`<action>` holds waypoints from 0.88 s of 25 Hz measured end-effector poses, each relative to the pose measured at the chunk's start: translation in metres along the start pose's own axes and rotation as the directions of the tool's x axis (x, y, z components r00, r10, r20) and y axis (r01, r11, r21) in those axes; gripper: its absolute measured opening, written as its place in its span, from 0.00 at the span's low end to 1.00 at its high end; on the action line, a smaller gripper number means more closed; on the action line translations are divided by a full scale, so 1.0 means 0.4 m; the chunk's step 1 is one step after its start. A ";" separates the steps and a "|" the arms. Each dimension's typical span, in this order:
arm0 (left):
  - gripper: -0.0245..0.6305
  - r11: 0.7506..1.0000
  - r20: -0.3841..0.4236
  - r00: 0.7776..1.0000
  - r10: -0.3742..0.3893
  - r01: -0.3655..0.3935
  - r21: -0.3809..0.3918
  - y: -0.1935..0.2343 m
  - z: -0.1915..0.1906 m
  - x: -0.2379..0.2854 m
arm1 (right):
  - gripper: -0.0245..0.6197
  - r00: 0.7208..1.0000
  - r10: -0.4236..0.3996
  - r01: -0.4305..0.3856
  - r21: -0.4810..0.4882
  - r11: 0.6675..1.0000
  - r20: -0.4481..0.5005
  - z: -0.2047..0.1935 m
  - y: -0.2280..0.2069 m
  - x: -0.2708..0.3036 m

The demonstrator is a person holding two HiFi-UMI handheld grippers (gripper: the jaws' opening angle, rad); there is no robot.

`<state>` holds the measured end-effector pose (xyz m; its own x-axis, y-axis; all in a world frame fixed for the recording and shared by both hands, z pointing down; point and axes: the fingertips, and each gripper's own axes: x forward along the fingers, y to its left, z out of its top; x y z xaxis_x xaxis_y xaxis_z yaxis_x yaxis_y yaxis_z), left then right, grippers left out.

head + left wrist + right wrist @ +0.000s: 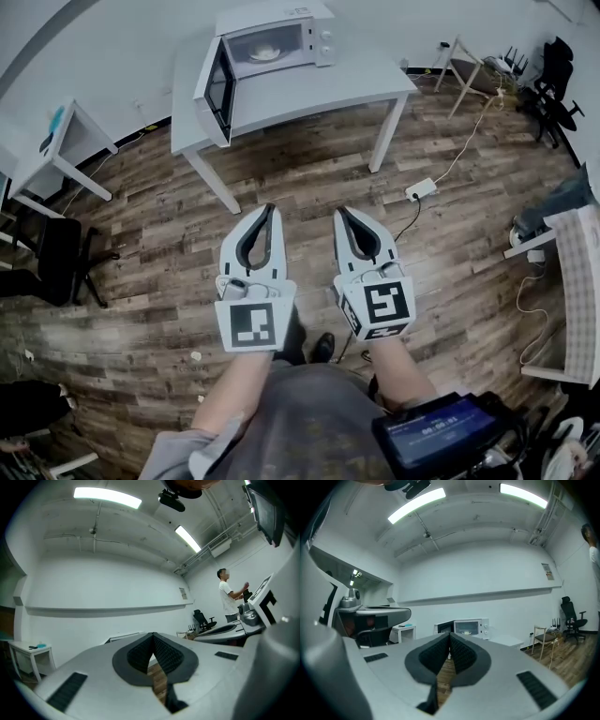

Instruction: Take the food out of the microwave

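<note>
A white microwave (277, 42) stands on a white table (375, 80) at the far end of the room, its door (217, 89) swung open to the left. Inside it sits a pale plate of food (262, 53). Both grippers are held out level over the wooden floor, well short of the table. My left gripper (270, 208) is shut with nothing between its jaws, and so is my right gripper (339, 214). In the right gripper view the microwave (471, 626) shows small, just above the closed right gripper (450, 633). The left gripper view shows its left gripper (152, 634) with wall behind.
A small white side table (70, 131) and a black office chair (56, 258) stand at the left. A power strip (420, 188) with a cable lies on the floor right of the table. A white rack (572, 281) is at the right. A person (227, 595) stands off to the side.
</note>
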<state>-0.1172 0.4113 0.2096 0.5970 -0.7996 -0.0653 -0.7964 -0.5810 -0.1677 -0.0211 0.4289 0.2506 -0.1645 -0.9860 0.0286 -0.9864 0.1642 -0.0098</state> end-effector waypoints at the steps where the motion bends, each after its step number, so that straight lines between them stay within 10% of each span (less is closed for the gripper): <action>1: 0.05 1.000 -0.003 1.000 -0.003 0.003 0.000 -0.001 -0.005 0.012 | 0.05 1.000 -0.002 0.002 0.000 1.000 -0.002 -0.002 -0.008 0.008; 22: 0.05 0.999 0.055 0.998 -0.040 0.040 -0.002 0.225 -0.046 0.476 | 0.05 0.999 -0.017 0.017 -0.009 1.000 0.032 0.048 -0.162 0.508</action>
<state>-0.0770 0.2038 0.2002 0.6330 -0.7659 -0.1128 -0.7718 -0.6132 -0.1681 0.0095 0.2172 0.2377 -0.1474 -0.9891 -0.0028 -0.9891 0.1474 0.0000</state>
